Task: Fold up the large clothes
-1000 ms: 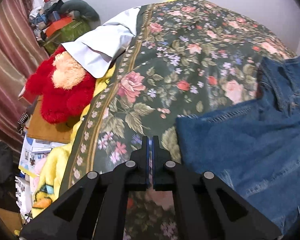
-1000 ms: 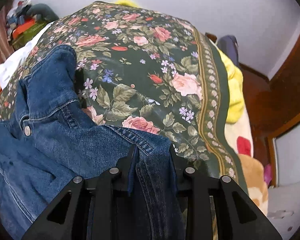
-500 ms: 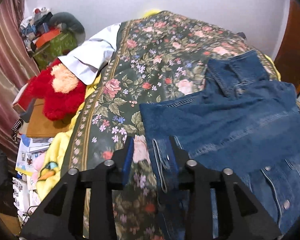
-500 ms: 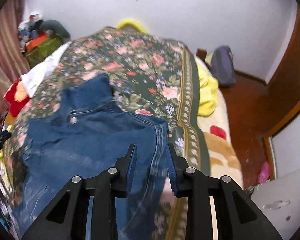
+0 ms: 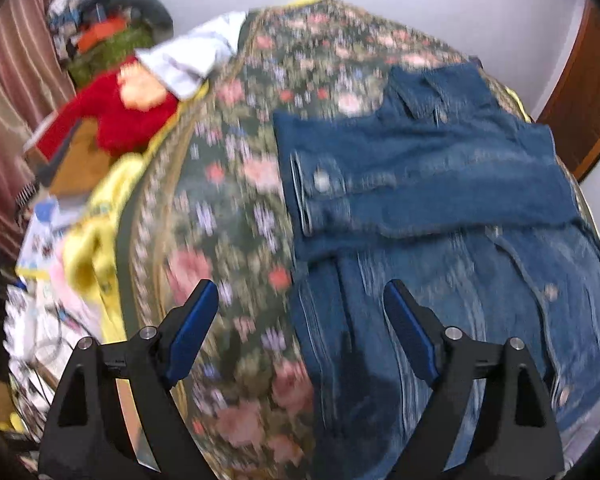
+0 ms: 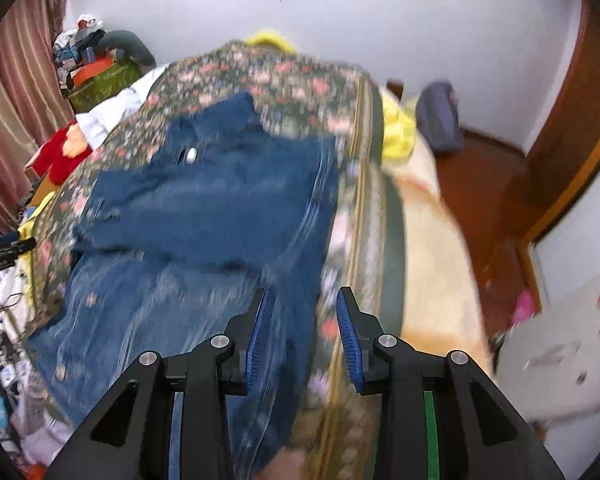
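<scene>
1. While both claws hung above the bed [image 5: 228, 184], the denim jacket [image 5: 428, 184] lay flat on the floral cover, sleeves folded across the chest, collar toward the far wall.
2. Left gripper [image 5: 300, 328]: released, jaws spread wide, nothing btwn them; positioned over the jacket's left edge.
3. Right gripper [image 6: 302, 328]: released, jaws apart, empty; above the jacket's right side w/ bed edge just beside.
4. Risk (judgement): sleeve cuff [image 5: 320, 188] sat loose on top, so the next fold could drag it out of line if grabbed w/o both layers. Stiff denim may spring back.
5. Risk: right hem lay near the mattress edge; a pull could slide it off.
6. Other: red plush toy [image 5: 128, 112], left of bed.
7. Labels/writing: none legible; frames blurred.
</scene>
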The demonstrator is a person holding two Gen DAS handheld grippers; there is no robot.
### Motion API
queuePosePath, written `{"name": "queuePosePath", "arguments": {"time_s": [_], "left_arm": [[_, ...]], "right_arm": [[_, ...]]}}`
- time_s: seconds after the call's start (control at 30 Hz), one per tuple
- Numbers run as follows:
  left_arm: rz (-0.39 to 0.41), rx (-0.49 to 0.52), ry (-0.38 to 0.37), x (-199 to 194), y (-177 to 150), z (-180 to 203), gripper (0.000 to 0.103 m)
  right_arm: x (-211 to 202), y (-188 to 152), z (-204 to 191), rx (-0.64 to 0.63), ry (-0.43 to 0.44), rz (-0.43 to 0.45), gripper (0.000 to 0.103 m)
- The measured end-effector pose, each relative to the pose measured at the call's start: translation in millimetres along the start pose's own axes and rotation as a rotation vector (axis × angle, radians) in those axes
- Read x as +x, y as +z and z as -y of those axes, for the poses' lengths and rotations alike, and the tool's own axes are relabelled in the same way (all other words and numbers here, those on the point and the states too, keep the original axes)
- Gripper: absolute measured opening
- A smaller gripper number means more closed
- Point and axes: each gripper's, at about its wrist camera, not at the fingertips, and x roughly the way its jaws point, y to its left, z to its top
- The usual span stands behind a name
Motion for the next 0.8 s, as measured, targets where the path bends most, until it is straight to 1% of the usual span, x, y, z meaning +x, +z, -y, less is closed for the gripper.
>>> {"name": "queuePosePath", "arguments": {"time_s": [0.07,0.13,0.17,0.23,0.3,0.33,0.37,0.43,0.47,0.5,0.53,0.67,0.73,0.8], "left_arm": [[-0.037,-0.014,-0.013,5,-15,-1,0.085],[-0.075,-0.049,-0.032,11,-32,-2,0.085],[-0.097,-0.072,-0.058,14,-41,-4,0.085],[-0.158,-0.138,-0.156,22,-57,-10,0.085],[-0.201,-0.194,-0.225,28,-69,-14,0.085],[-0.22,-0.213,-0.241,31,-74,-15,0.085],[-0.237,-0.224,-0.248,34,-79,-15,0.085],[-0.254,-0.228,-0.232,39,-88,-14,0.085],[-0.257,-0.232,-0.229,40,-92,-13,0.085],[-0.264,-0.242,-0.237,42,-96,-13,0.085],[-0.276,-0.257,-0.25,45,-100,-14,0.085],[-0.297,-0.319,-0.291,50,-109,-18,0.085],[-0.3,-0.346,-0.307,52,-111,-21,0.085],[-0.304,-0.343,-0.314,54,-113,-20,0.085]], "right_arm": [[5,-17,0,0.011,0.02,-0.047,0.031],[10,-36,-3,0.016,0.035,-0.09,0.031],[12,-45,-4,0.018,0.04,-0.109,0.031],[17,-58,-9,0.023,0.046,-0.138,0.031],[19,-71,-10,0.034,0.049,-0.154,0.031],[20,-75,-10,0.043,0.049,-0.155,0.031],[19,-77,-9,0.051,0.052,-0.155,0.033],[17,-82,-7,0.055,0.041,-0.155,0.051],[17,-82,-6,0.05,0.017,-0.155,0.069],[16,-84,-5,0.044,-0.013,-0.151,0.08],[15,-87,-4,0.045,-0.019,-0.142,0.08],[12,-92,7,0.114,0.042,-0.144,0.08],[5,-91,10,0.152,0.095,-0.123,0.08],[3,-89,10,0.191,0.156,-0.114,0.079]]}}
